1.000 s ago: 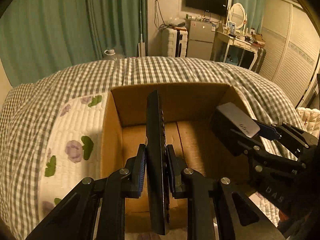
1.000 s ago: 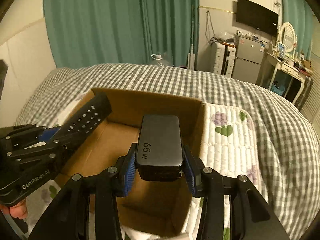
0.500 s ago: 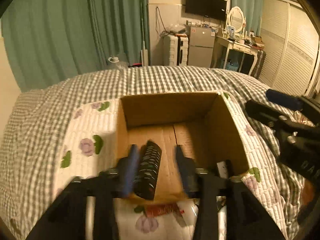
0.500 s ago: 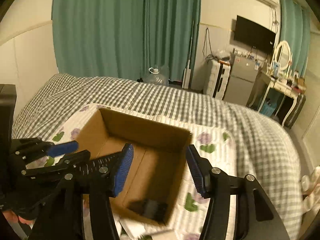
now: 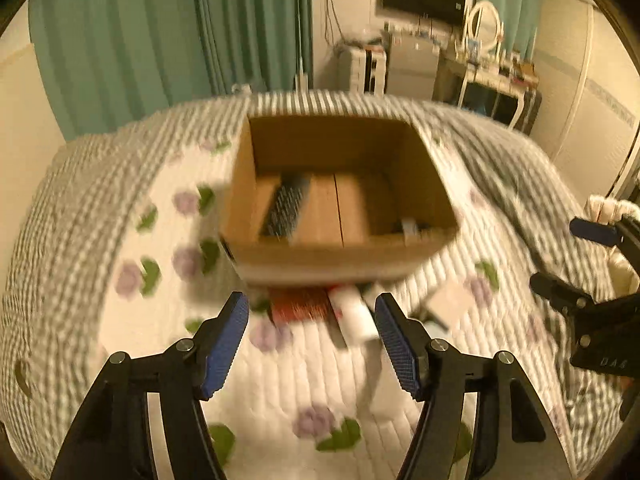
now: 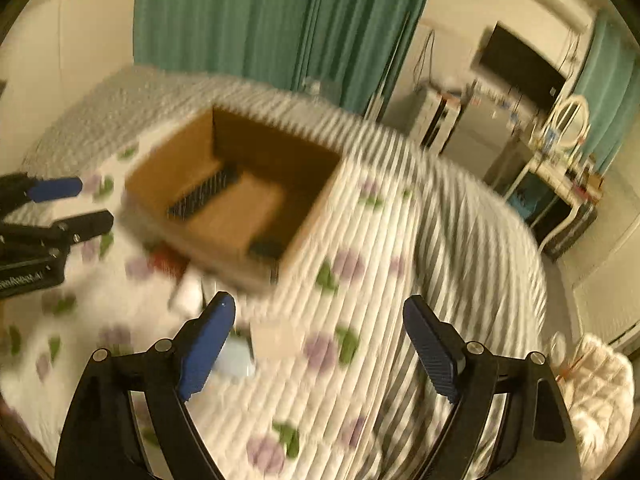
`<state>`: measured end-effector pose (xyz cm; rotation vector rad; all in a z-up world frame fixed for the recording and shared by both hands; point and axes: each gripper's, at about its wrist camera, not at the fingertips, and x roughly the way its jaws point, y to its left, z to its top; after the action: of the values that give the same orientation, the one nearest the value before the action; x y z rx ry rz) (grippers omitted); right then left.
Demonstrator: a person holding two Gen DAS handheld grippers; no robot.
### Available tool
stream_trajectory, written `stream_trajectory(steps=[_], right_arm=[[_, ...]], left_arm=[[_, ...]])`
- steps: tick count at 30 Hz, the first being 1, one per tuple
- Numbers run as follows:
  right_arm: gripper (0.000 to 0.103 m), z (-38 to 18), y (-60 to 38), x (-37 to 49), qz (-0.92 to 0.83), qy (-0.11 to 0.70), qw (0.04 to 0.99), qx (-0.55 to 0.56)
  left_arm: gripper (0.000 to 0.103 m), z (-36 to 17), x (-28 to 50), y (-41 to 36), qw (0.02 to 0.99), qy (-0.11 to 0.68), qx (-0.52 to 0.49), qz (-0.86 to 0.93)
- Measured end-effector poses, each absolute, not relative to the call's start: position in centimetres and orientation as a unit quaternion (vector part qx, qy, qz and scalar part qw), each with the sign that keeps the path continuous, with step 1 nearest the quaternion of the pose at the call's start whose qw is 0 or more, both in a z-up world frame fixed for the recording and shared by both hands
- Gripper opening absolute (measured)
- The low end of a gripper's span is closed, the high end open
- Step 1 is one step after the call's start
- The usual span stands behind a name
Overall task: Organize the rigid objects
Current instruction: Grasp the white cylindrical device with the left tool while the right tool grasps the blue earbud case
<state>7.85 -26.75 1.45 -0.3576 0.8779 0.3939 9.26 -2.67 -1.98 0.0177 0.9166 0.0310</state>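
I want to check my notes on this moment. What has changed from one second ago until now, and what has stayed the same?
Both grippers let go and pulled back from the cardboard box. The left gripper dropped the remote control along the box's left side; the right gripper dropped the black charger into the near right corner. Both now hang open and empty above the quilt. The box stayed where it was, and small items still lie in front of it.

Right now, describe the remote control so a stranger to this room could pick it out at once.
Find the open brown cardboard box sitting on the white floral quilted mat on the bed. Look inside, along the box's left wall: the long black remote control lies there on the floor. Its slim bar shape and rows of small buttons set it apart from the short dark blocky object in the near right corner.
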Motion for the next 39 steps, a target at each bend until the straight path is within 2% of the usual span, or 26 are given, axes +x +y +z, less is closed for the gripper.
stream_trajectory(steps=[6,12,13,15,16,21,30,35,39], right_arm=[[0.086,-4.6,-27.9,7.6,0.203,0.469,0.842,-0.174],[0.086,-7.1,-29.8,9.0,0.213,0.489,0.833,-0.148],[0.086,-7.1,-29.8,9.2,0.213,0.489,0.833,-0.148],[0.086,-7.5,-30.0,9.7,0.214,0.492,0.832,-0.143],[0.086,-7.8,-30.0,9.9,0.215,0.494,0.831,-0.14],[0.086,-8.8,-29.8,9.9,0.221,0.508,0.822,-0.135],[0.086,-9.4,-26.2,8.0,0.239,0.52,0.807,-0.144],[0.086,-11.5,-22.8,7.7,0.232,0.553,0.787,-0.145],[0.085,-12.3,-21.1,8.2,0.218,0.547,0.795,-0.147]], left_arm=[[0.068,-7.3,9.1,-5.3,0.872,0.489,-0.013,0.003],[0.067,-12.1,10.0,-8.6,0.844,0.536,0.013,-0.02],[0.063,-12.3,10.2,-8.9,0.842,0.539,0.018,-0.022],[0.046,-12.6,10.6,-9.7,0.836,0.546,0.025,-0.037],[0.041,-12.8,10.8,-10.1,0.834,0.549,0.028,-0.044],[0.04,-11.9,10.2,-10.2,0.841,0.538,0.02,-0.051],[0.04,-6.3,7.7,-6.3,0.875,0.483,0.011,-0.028],[0.04,-7.7,8.9,-2.8,0.872,0.489,0.027,0.012],[0.04,-9.7,8.8,-0.8,0.864,0.503,0.025,0.023]])
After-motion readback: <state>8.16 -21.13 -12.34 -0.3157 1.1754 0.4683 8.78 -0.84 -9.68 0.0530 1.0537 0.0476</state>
